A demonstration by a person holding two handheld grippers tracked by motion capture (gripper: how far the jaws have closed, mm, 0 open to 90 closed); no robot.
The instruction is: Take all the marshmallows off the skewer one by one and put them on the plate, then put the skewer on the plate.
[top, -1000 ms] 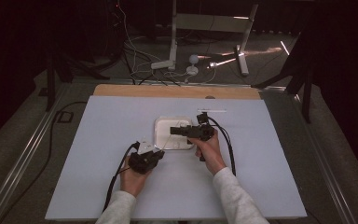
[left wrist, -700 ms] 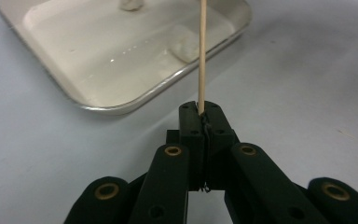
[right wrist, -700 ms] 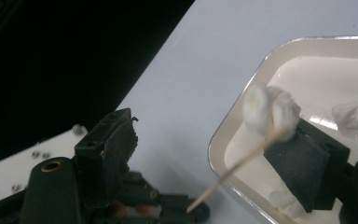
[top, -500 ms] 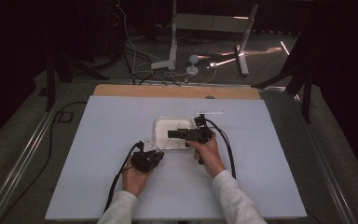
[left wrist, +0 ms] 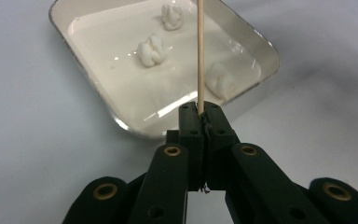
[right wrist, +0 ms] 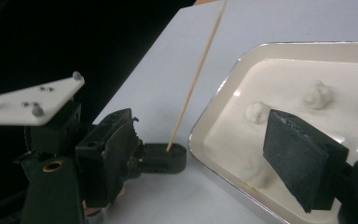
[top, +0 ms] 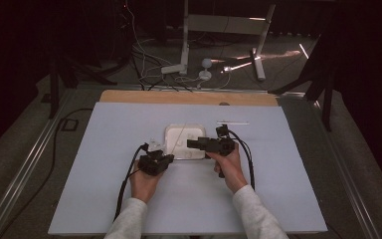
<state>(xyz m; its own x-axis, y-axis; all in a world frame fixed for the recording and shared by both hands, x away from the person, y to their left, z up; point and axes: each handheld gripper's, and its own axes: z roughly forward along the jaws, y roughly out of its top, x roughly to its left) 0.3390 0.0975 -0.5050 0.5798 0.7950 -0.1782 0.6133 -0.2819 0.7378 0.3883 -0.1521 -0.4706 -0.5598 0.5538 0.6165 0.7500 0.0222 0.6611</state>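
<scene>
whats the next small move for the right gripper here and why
Probably lower the right gripper onto a white lump and close on it. Its jaws stand open above the tray, holding nothing, while the left gripper is shut on an upright skewer beside the tray. Three lumps lie loose in the tray, none yet on the skewer.

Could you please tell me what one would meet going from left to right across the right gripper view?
Left claw with its grey three-cornered plate → wooden skewer held upright in it → white tray holding white lumps → black jaw pad of the right claw.
</scene>
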